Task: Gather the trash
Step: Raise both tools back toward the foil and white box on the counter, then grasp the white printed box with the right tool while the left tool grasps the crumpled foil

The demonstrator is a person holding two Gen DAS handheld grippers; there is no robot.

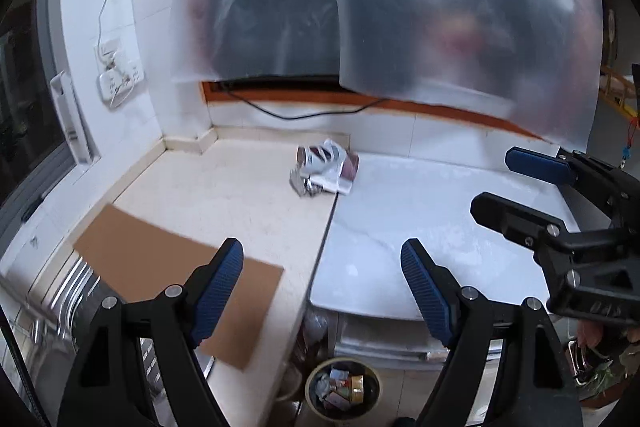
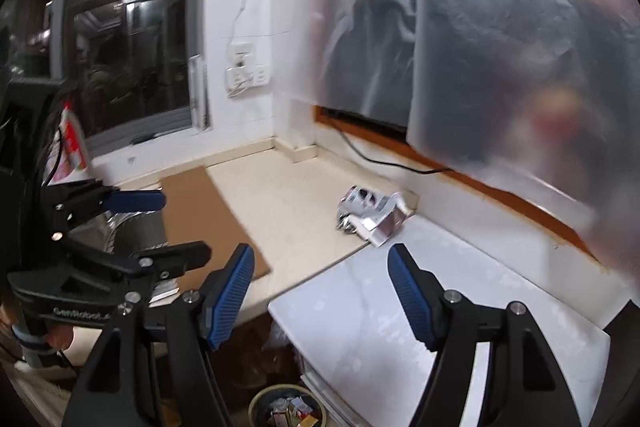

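Observation:
A small heap of trash (image 1: 325,169), crumpled white and maroon wrappers with a bit of foil, lies at the back of the counter by the wall, also seen as trash (image 2: 372,213) in the right wrist view. On the floor under the counter edge stands a round bin (image 1: 342,391) with several scraps in it; the same bin (image 2: 286,409) shows at the bottom of the right wrist view. My left gripper (image 1: 322,283) is open and empty, well short of the heap. My right gripper (image 2: 320,287) is open and empty too. Each shows in the other's view: right gripper (image 1: 516,193), left gripper (image 2: 168,227).
A brown cardboard sheet (image 1: 172,275) lies on the cream counter (image 1: 224,187), partly over a steel sink (image 1: 68,303). A white marble top (image 1: 420,219) adjoins on the right. Translucent plastic sheeting (image 1: 400,7) hangs over the back wall, and a black cable (image 1: 304,115) runs below it. A wall socket (image 1: 120,75) sits at left.

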